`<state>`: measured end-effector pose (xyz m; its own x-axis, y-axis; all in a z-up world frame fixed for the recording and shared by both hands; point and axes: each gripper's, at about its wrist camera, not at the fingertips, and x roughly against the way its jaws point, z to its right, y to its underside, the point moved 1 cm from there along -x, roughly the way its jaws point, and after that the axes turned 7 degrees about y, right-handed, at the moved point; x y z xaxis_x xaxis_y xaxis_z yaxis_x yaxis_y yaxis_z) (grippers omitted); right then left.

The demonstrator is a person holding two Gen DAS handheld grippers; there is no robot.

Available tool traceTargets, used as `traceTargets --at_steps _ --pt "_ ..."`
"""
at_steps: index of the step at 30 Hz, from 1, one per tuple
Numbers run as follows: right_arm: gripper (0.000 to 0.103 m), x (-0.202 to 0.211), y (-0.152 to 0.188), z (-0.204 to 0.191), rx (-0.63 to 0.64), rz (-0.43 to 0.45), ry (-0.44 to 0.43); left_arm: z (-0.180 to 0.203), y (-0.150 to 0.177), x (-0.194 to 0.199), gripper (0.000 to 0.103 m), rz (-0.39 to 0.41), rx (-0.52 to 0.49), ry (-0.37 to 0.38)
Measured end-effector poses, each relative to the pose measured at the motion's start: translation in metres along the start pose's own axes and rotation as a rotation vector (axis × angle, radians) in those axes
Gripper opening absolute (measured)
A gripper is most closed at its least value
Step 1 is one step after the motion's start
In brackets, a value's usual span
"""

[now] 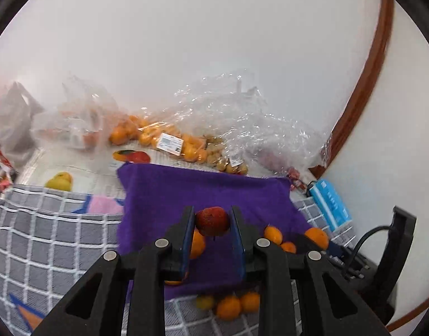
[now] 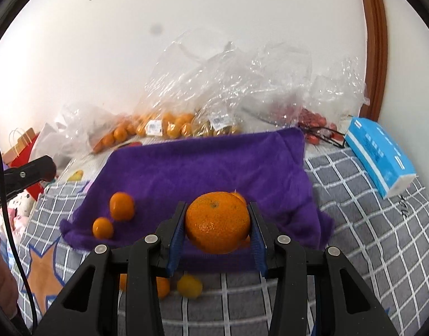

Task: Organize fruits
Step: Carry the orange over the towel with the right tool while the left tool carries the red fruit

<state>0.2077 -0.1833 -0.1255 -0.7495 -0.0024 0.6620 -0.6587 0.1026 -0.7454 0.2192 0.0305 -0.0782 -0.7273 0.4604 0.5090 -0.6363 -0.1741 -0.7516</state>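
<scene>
- On our left, our left gripper (image 1: 212, 221) pinches a red fruit (image 1: 212, 221) between its blue pads (image 1: 188, 232), the jaws narrowed to the fruit's width and touching it on both sides; the fruit hangs above the purple towel (image 1: 206, 190).
- The red fruit is roundish, slightly wider than tall, its long axis running across from pad to pad; which way its stem points we cannot tell.
- Beneath that gripper, 1 orange (image 1: 197, 244) lies on the towel beside the left finger, and a cluster of oranges (image 1: 273, 234) lies to the right.
- At the towel's centre in the right wrist view, 2 small oranges (image 2: 121, 206) rest near each other on its left part.
- Further right, our right gripper (image 2: 217, 224) clamps a large mandarin (image 2: 217, 222), jaws spread wide to fit it, pads pressed to both flanks, above the towel's near edge.
- The mandarin sits flattened, long axis crosswise, its stem dimple tilted up toward the camera.
- At far right, a blue tissue box (image 2: 382, 155) lies on the grey checked blanket (image 2: 354, 210).
</scene>
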Motion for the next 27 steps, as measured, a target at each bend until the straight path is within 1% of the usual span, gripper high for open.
traceTargets --at_steps 3,6,9,11,14,17,21,23,27 --pt "0.042 -0.011 -0.011 -0.005 0.012 0.006 -0.011 -0.003 -0.006 -0.013 0.024 0.013 0.005 0.005" --pt "0.042 -0.020 -0.017 -0.011 0.044 0.031 -0.023 -0.009 -0.001 -0.024 0.024 0.017 0.003 -0.001" --pt "0.042 -0.031 -0.016 -0.012 0.052 0.036 -0.036 -0.020 0.007 -0.034 0.024 0.014 0.024 -0.001" --pt "0.042 -0.038 -0.014 -0.011 0.038 0.022 -0.034 -0.024 0.012 -0.039 0.024 0.011 0.034 0.001" --pt "0.042 -0.041 -0.010 -0.008 0.027 0.022 -0.050 -0.028 0.017 -0.043 0.024 0.017 0.040 -0.007" --pt "0.042 -0.041 -0.009 -0.004 0.037 0.039 -0.034 -0.031 0.020 -0.050 0.024 0.011 0.050 -0.012" --pt "0.042 -0.045 -0.006 0.008 0.018 0.028 -0.029 -0.038 0.025 -0.060 0.024 0.001 0.061 -0.029" --pt "0.042 -0.047 -0.006 0.013 0.010 0.023 -0.015 -0.040 0.027 -0.065 0.024 -0.010 0.055 -0.054" --pt "0.042 -0.048 -0.006 0.019 -0.006 0.022 -0.014 -0.042 0.030 -0.071 0.024 -0.031 0.057 -0.058"
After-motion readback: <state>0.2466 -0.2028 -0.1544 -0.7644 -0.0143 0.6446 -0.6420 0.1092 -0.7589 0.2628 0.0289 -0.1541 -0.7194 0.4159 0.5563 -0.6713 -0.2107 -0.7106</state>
